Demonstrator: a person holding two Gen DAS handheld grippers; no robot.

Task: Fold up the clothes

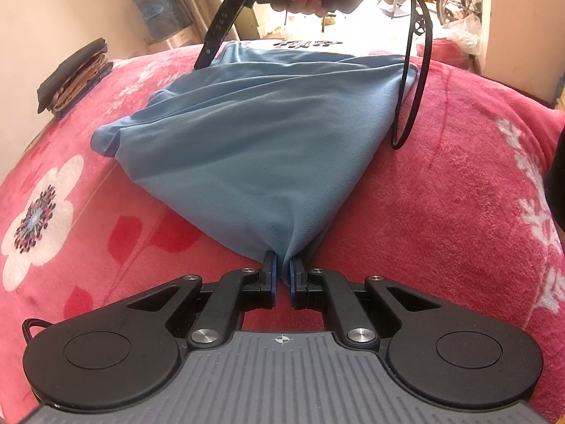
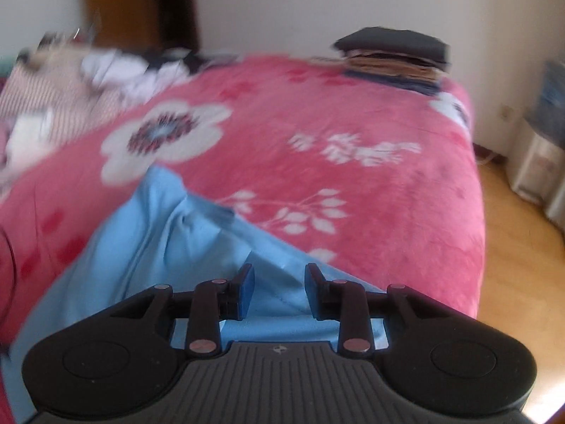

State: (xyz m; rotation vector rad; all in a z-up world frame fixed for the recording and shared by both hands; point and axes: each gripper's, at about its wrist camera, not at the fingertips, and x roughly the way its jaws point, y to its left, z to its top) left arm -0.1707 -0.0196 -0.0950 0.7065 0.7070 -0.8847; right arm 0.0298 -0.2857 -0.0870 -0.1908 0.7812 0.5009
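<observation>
Left claw (image 1: pixel 281 268) is pinching the near corner of the blue garment (image 1: pixel 254 141), anchoring it on the pink bed (image 1: pixel 441 183). Right claw (image 2: pixel 279 282) is hovering part-open, gripping nothing, over the cloth's far edge.

My left claw (image 1: pixel 281 268) pinches a corner of the blue shirt (image 1: pixel 261 141). The two pads are squeezed tight on the cloth. The shirt spreads out wide from my claw across the pink flower blanket (image 1: pixel 441 194). Far at the top, a hand (image 1: pixel 303 0) holds another black tool over the shirt. A black cord (image 1: pixel 413 81) hangs from it and loops down beside the shirt. A pile of folded clothes (image 1: pixel 76 74) sits on the blanket, far left.
</observation>
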